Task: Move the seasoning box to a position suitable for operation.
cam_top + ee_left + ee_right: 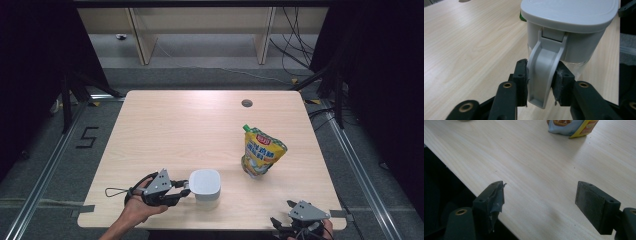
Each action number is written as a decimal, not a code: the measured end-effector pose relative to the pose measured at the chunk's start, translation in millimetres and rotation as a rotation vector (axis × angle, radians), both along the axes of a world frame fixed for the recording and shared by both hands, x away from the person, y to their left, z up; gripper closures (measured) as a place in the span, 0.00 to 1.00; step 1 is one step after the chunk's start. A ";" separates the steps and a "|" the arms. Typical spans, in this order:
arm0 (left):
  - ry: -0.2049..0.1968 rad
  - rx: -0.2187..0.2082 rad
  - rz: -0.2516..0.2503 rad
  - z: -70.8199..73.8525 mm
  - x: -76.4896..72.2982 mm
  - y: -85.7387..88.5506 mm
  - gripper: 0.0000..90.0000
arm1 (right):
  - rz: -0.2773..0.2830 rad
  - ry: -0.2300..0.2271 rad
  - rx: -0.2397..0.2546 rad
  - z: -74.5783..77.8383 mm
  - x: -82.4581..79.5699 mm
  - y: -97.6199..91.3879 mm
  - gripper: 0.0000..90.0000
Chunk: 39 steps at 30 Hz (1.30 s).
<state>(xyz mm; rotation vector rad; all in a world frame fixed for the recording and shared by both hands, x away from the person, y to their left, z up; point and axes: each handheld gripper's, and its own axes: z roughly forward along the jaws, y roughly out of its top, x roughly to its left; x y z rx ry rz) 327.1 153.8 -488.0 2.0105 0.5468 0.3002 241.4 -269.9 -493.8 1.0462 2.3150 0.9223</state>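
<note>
1. Left hand-held gripper (540, 83) has its jaws partly closed on the grey handle (544, 75) of the lidded jug (205, 185), pads against both handle sides.
2. The jug stands upright near the front edge of the counter (190, 125), left of centre.
3. Recommendation: keep the grip square on the handle, lift straight and keep the jug level so the lid (571, 12) stays seated.
4. Right hand-held gripper (544, 205) stands wide open, holding nothing, over the counter's front right corner.
5. A yellow spouted pouch (262, 151) stands well apart to the right; nothing blocks the jug.
</note>
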 end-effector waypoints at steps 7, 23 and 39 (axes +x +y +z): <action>0.005 -0.017 0.008 7.4 -1.6 6.2 0.42 | 0.007 -0.006 -0.005 -1.9 3.4 -7.1 0.27; 0.041 -0.007 0.015 21.0 -17.1 6.8 0.32 | 0.023 0.000 -0.003 -2.0 5.3 -3.8 0.27; 0.056 -0.029 0.040 28.4 -20.8 8.7 0.34 | 0.044 -0.004 -0.017 -2.1 10.5 -0.4 0.27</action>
